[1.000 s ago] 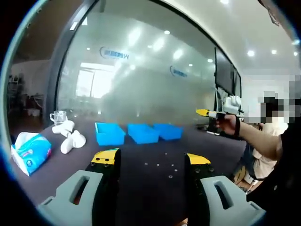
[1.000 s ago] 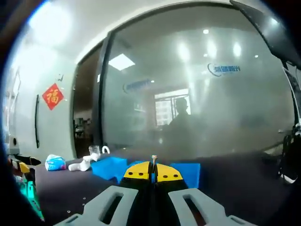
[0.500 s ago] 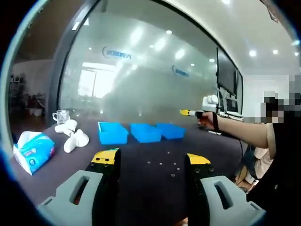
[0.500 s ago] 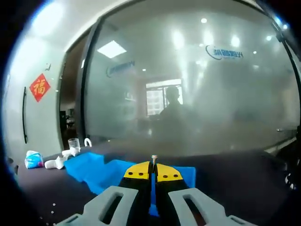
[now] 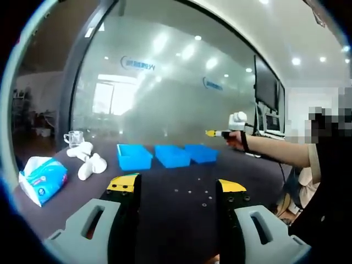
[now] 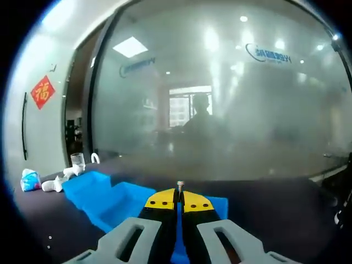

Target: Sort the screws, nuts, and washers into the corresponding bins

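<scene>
Three blue bins stand in a row on the dark table: left bin (image 5: pixel 135 157), middle bin (image 5: pixel 171 155), right bin (image 5: pixel 201 153). Small loose fasteners (image 5: pixel 204 204) lie scattered on the table in front of my open left gripper (image 5: pixel 177 186). My right gripper (image 6: pixel 179 198) is shut on a small screw (image 6: pixel 179 186) that stands up from its yellow tips, above the blue bins (image 6: pixel 124 199). In the left gripper view the right gripper (image 5: pixel 212 133) hangs over the right bin, held by a person's hand (image 5: pixel 236 140).
A tissue pack (image 5: pixel 44 179), white rolled cloths (image 5: pixel 88 163) and a glass cup (image 5: pixel 72 137) sit at the table's left. A frosted glass wall (image 5: pixel 165 99) runs behind the bins. A person's arm (image 5: pixel 280 151) reaches in from the right.
The right gripper has travelled left with the screw, from beside the table to above the right bin; the bins now look larger in its view. The left gripper stays open and still.
</scene>
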Demonstrator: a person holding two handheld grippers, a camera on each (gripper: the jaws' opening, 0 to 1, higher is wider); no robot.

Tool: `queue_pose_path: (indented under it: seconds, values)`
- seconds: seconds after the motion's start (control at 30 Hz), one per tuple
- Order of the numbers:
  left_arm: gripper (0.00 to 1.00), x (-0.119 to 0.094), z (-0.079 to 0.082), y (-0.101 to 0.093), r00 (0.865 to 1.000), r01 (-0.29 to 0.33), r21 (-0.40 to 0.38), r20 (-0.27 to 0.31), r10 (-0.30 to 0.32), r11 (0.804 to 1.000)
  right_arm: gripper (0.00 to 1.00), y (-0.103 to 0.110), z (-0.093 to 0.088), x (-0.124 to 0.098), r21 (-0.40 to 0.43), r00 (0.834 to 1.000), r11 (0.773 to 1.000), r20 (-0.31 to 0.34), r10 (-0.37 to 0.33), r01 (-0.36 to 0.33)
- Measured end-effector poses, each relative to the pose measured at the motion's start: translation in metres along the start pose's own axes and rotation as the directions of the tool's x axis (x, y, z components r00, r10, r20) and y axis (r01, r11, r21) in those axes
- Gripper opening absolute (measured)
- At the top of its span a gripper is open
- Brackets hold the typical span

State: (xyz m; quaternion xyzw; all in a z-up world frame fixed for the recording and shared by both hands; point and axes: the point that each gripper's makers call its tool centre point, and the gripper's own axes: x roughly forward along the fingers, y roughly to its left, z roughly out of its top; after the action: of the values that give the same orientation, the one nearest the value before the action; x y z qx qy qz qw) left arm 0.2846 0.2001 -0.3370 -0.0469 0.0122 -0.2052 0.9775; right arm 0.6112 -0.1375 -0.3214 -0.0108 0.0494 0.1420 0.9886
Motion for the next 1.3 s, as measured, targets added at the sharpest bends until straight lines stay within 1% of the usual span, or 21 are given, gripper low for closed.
queue_pose_path:
  seconds: [0.03,0.1,0.17,0.2,0.43,0.53,0.67,0.83,0.93,1.03,1.07,1.3]
  values:
    - [0.52,0.0,0.0,0.0,1.0,-0.001,0.0,0.001,0.001,1.0,0.02,-0.001,0.0,0.0,0.001,1.0,1.0,-0.002,-0.005,0.005]
    - [0.52,-0.001,0.001,0.0,1.0,-0.002,0.002,0.001,0.002,1.0,0.1,-0.003,0.001,0.001,0.004,1.0,1.0,0.008,-0.015,0.015]
    - [0.52,-0.001,0.001,-0.001,1.0,-0.002,0.003,0.002,0.002,1.0,0.26,-0.004,0.004,0.0,-0.011,1.0,1.0,0.019,-0.018,0.018]
    - [0.52,-0.002,0.001,-0.001,1.0,-0.002,0.003,0.002,0.002,1.0,0.28,-0.003,0.004,0.0,-0.015,1.0,1.0,0.019,-0.016,0.016]
    - [0.52,-0.003,0.002,-0.001,1.0,-0.003,0.005,0.004,0.003,1.0,0.28,-0.003,0.005,-0.011,-0.005,1.0,1.0,0.021,-0.008,0.008]
    - [0.52,-0.004,0.003,-0.001,1.0,-0.002,0.004,0.007,0.002,1.0,0.29,0.0,0.006,-0.021,0.0,1.0,1.0,0.023,0.013,-0.013]
    - [0.52,-0.004,0.002,0.0,1.0,-0.001,0.001,0.006,0.001,1.0,0.29,0.008,0.008,-0.039,0.004,0.998,0.999,0.04,0.043,-0.043]
    - [0.52,-0.003,0.001,0.0,1.0,0.005,-0.002,0.006,-0.004,1.0,0.3,0.02,0.009,-0.068,0.009,0.994,0.996,0.064,0.088,-0.088]
    - [0.52,-0.003,0.001,0.0,1.0,0.011,-0.008,0.005,-0.011,1.0,0.3,0.028,0.008,-0.089,-0.002,0.99,0.994,0.08,0.113,-0.113]
    - [0.52,-0.004,0.003,0.001,1.0,0.011,-0.02,0.016,-0.011,1.0,0.3,0.041,0.003,-0.113,-0.002,0.985,0.989,0.091,0.15,-0.15]
    - [0.52,-0.004,0.003,0.001,1.0,0.012,-0.02,0.017,-0.011,1.0,0.3,0.044,0.002,-0.118,-0.002,0.984,0.988,0.092,0.155,-0.156]
    - [0.53,-0.004,0.001,0.0,1.0,0.017,-0.012,0.012,-0.017,1.0,0.31,0.067,-0.005,-0.171,-0.018,0.967,0.973,0.106,0.231,-0.23]
